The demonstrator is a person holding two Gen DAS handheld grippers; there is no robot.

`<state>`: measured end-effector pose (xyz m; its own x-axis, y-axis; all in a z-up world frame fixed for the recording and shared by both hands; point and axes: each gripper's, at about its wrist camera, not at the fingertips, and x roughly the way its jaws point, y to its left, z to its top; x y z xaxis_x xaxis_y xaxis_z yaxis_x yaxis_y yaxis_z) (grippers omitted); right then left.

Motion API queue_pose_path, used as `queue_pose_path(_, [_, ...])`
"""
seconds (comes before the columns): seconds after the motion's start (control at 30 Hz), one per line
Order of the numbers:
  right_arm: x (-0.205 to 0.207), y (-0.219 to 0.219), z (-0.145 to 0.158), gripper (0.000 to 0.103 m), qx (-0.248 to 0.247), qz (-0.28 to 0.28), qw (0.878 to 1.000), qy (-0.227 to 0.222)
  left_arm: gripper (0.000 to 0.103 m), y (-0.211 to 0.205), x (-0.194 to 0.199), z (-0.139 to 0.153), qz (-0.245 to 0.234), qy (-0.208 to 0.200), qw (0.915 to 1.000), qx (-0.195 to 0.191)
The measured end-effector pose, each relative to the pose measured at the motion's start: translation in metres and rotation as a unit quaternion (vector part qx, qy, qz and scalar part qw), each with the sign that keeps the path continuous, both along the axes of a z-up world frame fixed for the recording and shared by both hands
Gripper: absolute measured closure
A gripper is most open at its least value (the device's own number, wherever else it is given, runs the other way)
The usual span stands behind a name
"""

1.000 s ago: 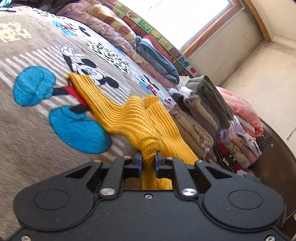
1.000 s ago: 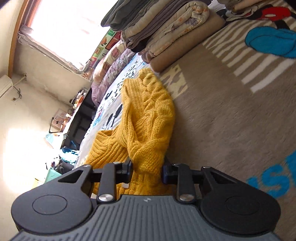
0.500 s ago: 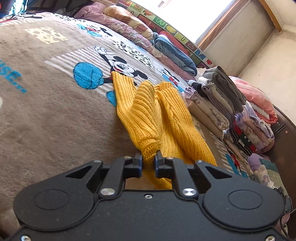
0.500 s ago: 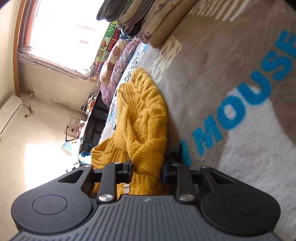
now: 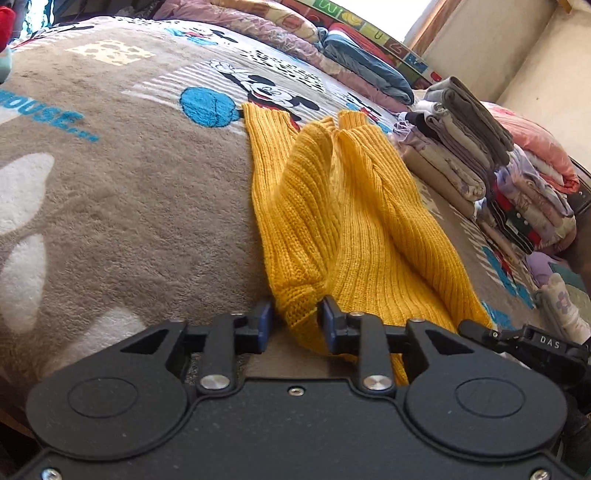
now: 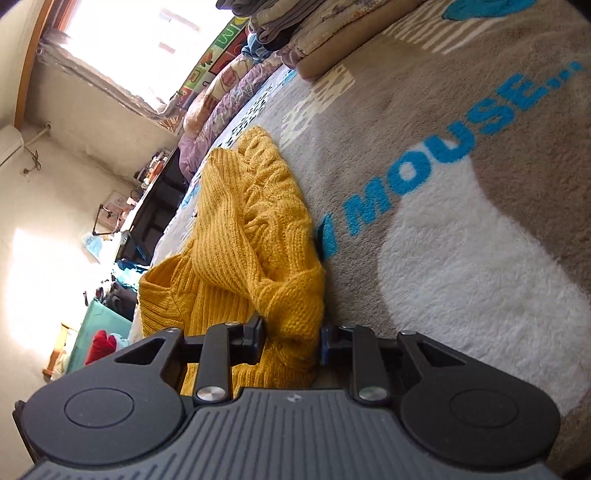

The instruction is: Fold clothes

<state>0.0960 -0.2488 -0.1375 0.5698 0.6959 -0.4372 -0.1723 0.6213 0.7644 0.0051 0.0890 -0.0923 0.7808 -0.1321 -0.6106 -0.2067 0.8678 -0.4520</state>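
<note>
Left tongs (image 5: 295, 320) loosened | sweater (image 5: 343, 221) hem between | right tongs (image 6: 290, 338) gripping

Right gripper (image 6: 290, 341) fingers press a bunched yellow cable-knit sweater (image 6: 251, 236) between them; beyond them it lies across a grey Mickey Mouse blanket (image 6: 461, 236).

sweater (image 5: 354, 221) on blanket (image 5: 129, 192) | folded stack (image 5: 465, 147) right of sweater | pillows (image 5: 280, 26) behind

"MOUSE..." on blanket (image 6: 461, 258) (blue letters); "DAS" on right gripper (image 5: 550, 345).
</note>
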Motion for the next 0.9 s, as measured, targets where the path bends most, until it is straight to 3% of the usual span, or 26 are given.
queue_pose_path(0.03, [-0.002, 0.000, 0.004, 0.069, -0.012, 0.000, 1.000, -0.010, 0.047, 0.004, -0.002, 0.005, 0.007, -0.007, 0.9999, -0.001])
queue_pose_path(0.07, [-0.005, 0.001, 0.008, 0.067, -0.025, -0.001, 0.999, -0.020, 0.044, 0.007, -0.004, 0.010, 0.015, -0.014, 0.9998, -0.002])
queue_pose_path(0.3, [-0.022, 0.003, 0.035, 0.051, -0.111, -0.004, 0.990, -0.090, 0.043, 0.036, -0.002, 0.042, 0.058, -0.047, 0.9969, -0.028])
queue_pose_path(0.37, [-0.017, 0.002, 0.041, 0.033, -0.125, -0.008, 0.987, -0.105, 0.043, 0.041, 0.008, 0.046, 0.062, -0.045, 0.9966, -0.029])
queue_pose_path(0.4, [-0.013, 0.001, 0.044, 0.030, -0.131, -0.011, 0.985, -0.111, 0.043, 0.043, 0.013, 0.047, 0.065, -0.045, 0.9964, -0.030])
queue_pose_path(0.6, [0.006, -0.022, 0.015, 0.027, -0.167, -0.052, 0.982, -0.065, 0.044, 0.056, 0.044, 0.056, 0.078, -0.040, 0.9956, -0.034])
queue_pose_path(0.7, [0.012, -0.029, 0.004, 0.020, -0.148, -0.046, 0.986, -0.061, 0.045, 0.070, 0.076, 0.044, 0.068, -0.025, 0.9965, -0.041])
queue_pose_path(0.77, [0.013, -0.024, 0.002, 0.000, -0.149, -0.018, 0.986, -0.071, 0.047, 0.082, 0.100, 0.032, 0.061, -0.011, 0.9966, -0.054])
queue_pose_path(0.83, [0.013, -0.018, 0.002, 0.000, -0.160, 0.002, 0.984, -0.074, 0.050, 0.093, 0.119, 0.017, 0.055, -0.004, 0.9964, -0.065])
queue_pose_path(0.9, [0.015, -0.024, 0.000, 0.000, -0.137, -0.002, 0.988, -0.068, 0.050, 0.101, 0.130, 0.002, 0.047, -0.006, 0.9955, -0.083])
